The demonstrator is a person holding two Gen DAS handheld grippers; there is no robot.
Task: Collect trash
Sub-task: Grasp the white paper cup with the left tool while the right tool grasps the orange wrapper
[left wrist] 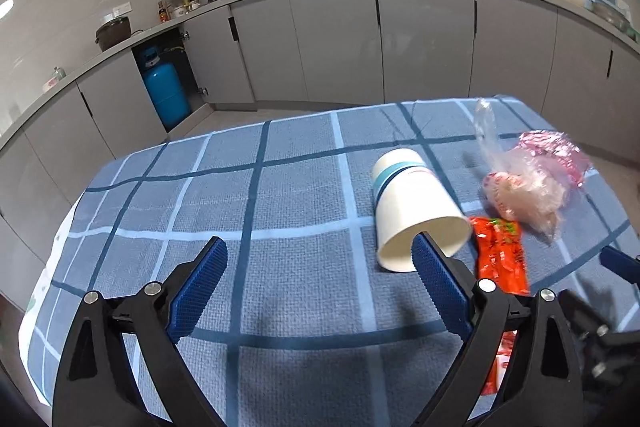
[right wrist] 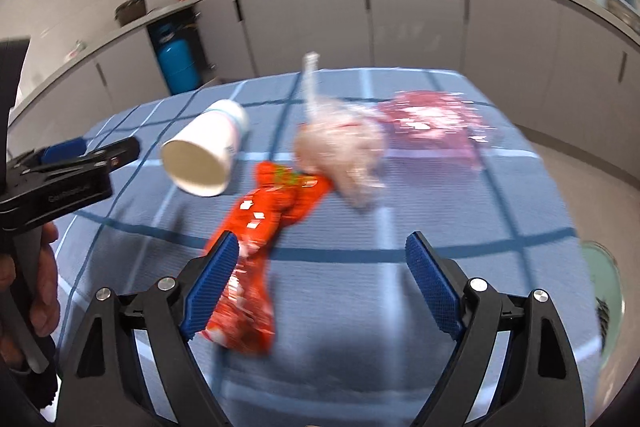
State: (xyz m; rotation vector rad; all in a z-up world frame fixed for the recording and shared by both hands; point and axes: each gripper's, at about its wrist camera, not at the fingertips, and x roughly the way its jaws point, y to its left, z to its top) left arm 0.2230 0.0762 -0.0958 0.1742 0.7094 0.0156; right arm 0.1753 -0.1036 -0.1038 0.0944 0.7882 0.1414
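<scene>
On the blue checked tablecloth [left wrist: 280, 187] lie a white paper cup [left wrist: 412, 211] on its side, an orange-red snack wrapper [left wrist: 500, 255], a clear plastic bag with pinkish contents [left wrist: 524, 195] and a pink foil wrapper [left wrist: 556, 155]. My left gripper [left wrist: 320, 255] stands open over bare cloth, its right finger in front of the cup's mouth. My right gripper [right wrist: 322, 251] is open above the cloth, with the orange-red wrapper [right wrist: 260, 235] running past its left finger. The cup [right wrist: 206, 151], the clear bag [right wrist: 344, 155] and the pink wrapper [right wrist: 432, 119] lie beyond it.
Grey kitchen cabinets [left wrist: 340, 39] and a counter curve behind the table, with a blue gas cylinder [left wrist: 166, 91] in an open cabinet. A hand [right wrist: 36, 287] holds the left gripper at the left edge of the right wrist view. A green object [right wrist: 608, 295] shows off the table's right edge.
</scene>
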